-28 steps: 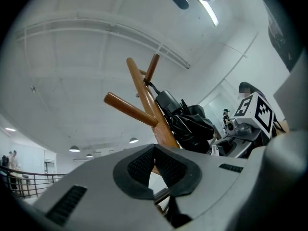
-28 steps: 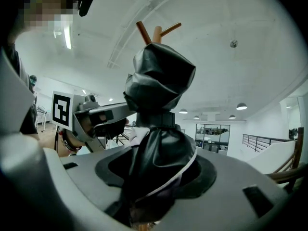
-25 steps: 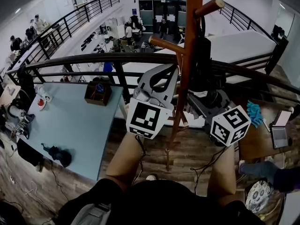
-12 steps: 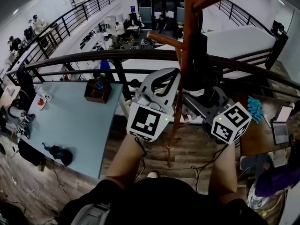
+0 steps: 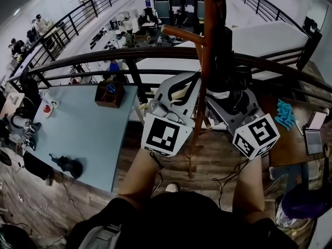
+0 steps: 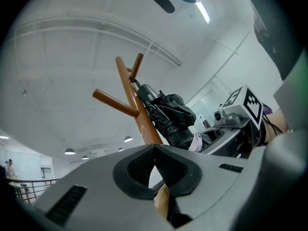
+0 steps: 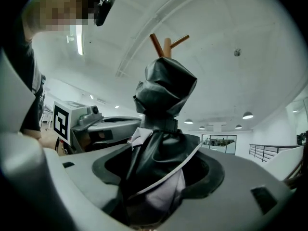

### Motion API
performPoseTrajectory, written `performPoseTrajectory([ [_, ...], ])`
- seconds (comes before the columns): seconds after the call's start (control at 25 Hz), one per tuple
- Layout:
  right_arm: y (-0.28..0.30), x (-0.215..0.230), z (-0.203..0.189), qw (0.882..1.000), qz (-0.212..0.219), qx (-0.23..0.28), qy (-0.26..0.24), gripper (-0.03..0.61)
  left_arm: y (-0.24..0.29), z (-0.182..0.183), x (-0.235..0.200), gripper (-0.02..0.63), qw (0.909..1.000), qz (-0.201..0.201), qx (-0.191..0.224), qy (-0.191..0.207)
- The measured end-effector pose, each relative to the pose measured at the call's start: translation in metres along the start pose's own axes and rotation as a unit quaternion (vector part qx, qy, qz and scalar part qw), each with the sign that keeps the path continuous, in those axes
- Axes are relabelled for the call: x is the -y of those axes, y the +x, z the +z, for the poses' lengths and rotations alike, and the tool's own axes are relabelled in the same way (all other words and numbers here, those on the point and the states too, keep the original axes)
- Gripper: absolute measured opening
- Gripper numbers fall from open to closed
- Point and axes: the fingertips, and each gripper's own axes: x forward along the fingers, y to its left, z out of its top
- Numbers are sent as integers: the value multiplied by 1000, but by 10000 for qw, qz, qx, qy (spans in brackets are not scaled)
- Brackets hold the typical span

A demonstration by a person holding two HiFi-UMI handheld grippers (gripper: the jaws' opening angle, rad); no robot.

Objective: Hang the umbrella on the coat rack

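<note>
Umbrella (image 5: 223, 56), black and folded, stands upright against the post of the coat rack (image 5: 208, 30), on its three o'clock side in the head view. Its lower end sits between the jaws of the right tool (image 7: 161, 170), which have just been opening and now stand wide around it. At the post's nine o'clock, the left tool (image 6: 155, 150) has its jaws closed tip to tip.

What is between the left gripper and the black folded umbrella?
The brown wooden coat rack pole stands between the left gripper and the black folded umbrella. The head view shows it best.
</note>
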Motion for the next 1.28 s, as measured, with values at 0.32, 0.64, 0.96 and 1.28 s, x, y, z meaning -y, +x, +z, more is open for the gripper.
performPoseTrajectory([
  [0.32, -16, -5, -1, 10000, 29, 36, -66, 295, -10, -17, 13, 11, 9994, 30, -336, 94],
  [0.64, -27, -14, 6, 9998, 65, 95, -172, 299, -17, -21, 26, 11, 9983, 67, -578, -62],
  [0.96, -38, -17, 12, 9992, 302, 229, -113, 304, -11, -22, 40, 11, 9974, 114, -698, -97],
  [1.28, -54, -21, 6, 9991, 353, 230, -97, 304, -20, -18, 51, 11, 9951, 237, -955, -126],
])
